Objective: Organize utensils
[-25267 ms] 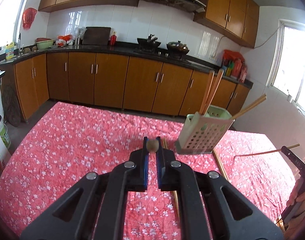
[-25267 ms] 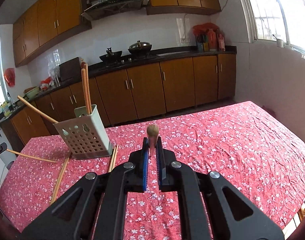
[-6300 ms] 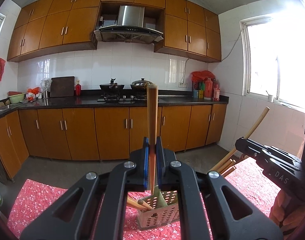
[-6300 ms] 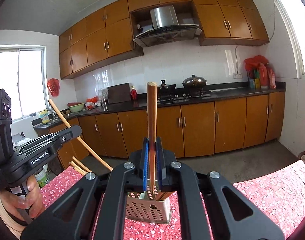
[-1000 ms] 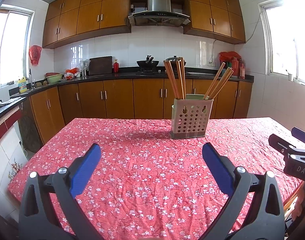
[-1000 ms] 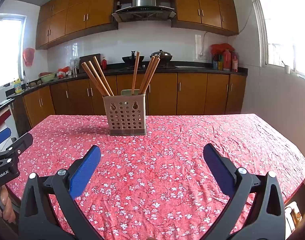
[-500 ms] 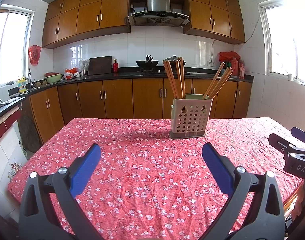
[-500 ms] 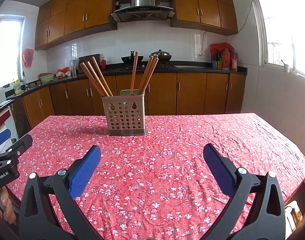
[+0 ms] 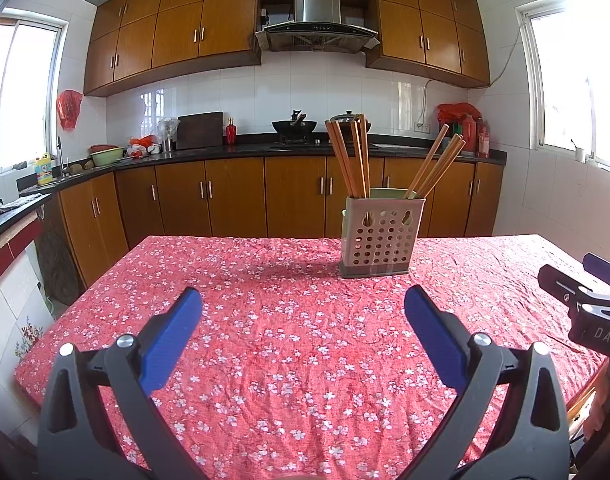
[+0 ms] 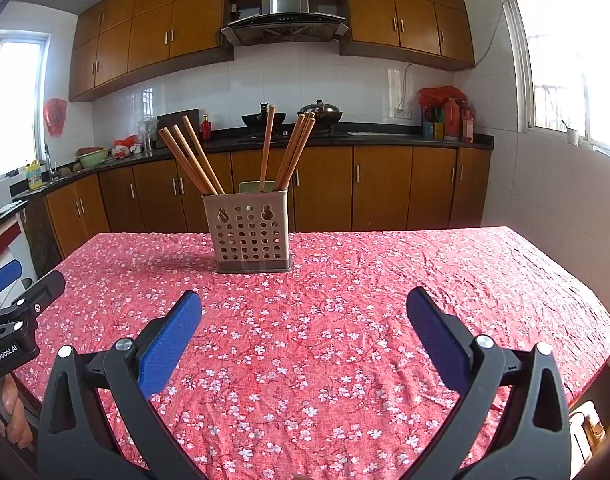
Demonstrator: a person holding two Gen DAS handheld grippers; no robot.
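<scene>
Since every chopstick (image 10: pixel 193 158) in view stands in the holder (image 10: pixel 251 236) mid-table, the job looks done (none lie on the cloth (image 10: pixel 345 320)); the left gripper (image 9: pixel 303 308) and right gripper (image 10: pixel 303 308) both gape wide, holding nothing, well back from it.

Only the upright chopstick holder (image 10: pixel 251 238) with splayed chopsticks (image 10: pixel 191 160) interrupts the red floral tablecloth (image 10: pixel 345 320).

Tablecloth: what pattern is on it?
Red tablecloth with small white flowers, clearest in the right wrist view.
</scene>
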